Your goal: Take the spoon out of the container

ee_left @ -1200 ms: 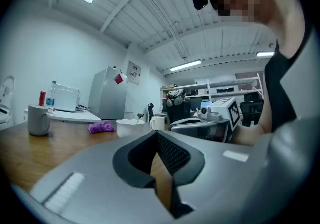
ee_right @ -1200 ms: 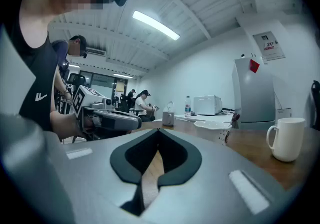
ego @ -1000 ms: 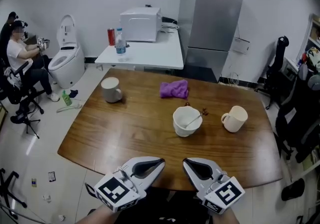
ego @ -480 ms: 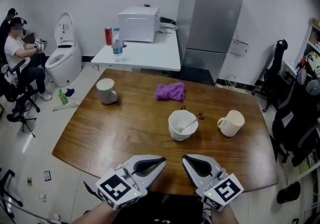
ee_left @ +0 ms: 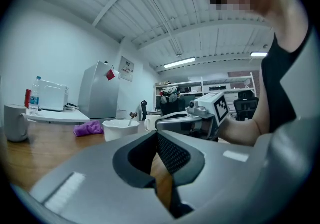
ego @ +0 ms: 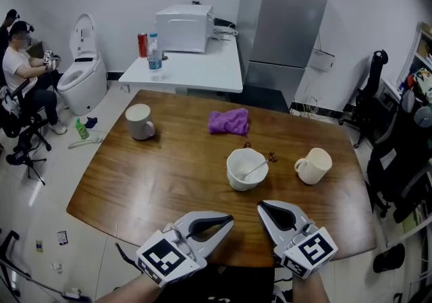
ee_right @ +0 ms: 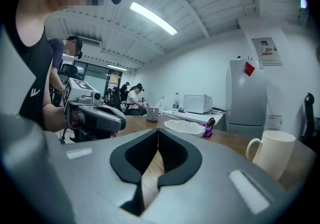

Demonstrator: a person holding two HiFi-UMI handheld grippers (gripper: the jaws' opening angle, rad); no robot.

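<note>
The spoon [ego: 255,169] looks thin, hard and slippery — grab its handle near the bowl [ego: 233,160] rim. Left gripper [ego: 228,221] and right gripper [ego: 263,206] are closed — empty.

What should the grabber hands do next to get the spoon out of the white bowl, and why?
Probably reach the right gripper forward toward the bowl and open its jaws. It sits shut and empty at the near edge of the table, and the spoon leans toward the bowl's right side, nearer that gripper than the left gripper.
</note>
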